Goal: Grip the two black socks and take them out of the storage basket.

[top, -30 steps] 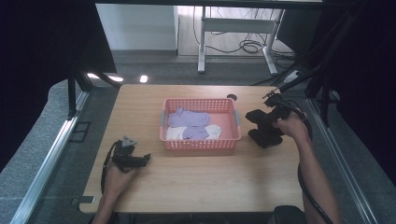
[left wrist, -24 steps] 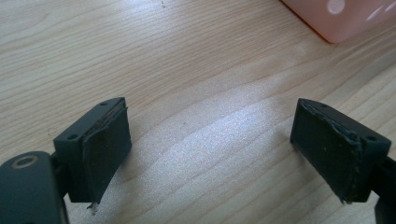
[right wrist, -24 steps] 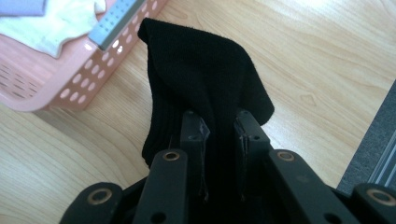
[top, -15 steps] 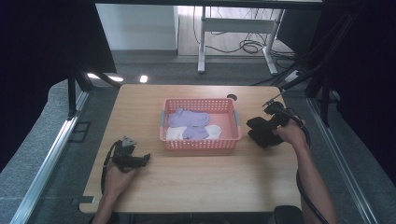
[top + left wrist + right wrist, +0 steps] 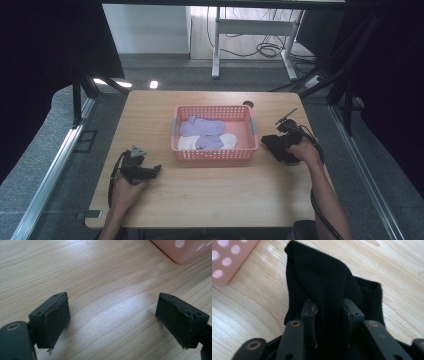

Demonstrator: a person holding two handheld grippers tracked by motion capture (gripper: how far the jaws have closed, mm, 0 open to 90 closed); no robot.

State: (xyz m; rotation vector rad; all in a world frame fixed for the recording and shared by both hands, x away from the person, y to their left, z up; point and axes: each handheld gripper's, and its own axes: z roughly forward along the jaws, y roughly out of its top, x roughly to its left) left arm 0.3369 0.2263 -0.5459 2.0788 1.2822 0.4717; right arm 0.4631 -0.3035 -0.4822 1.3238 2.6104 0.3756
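No legible text, label, brand, number or sign appears on any surface in the high view or in either gripper view. The pink basket, the black sock and the wooden table all carry plain, unmarked surfaces.
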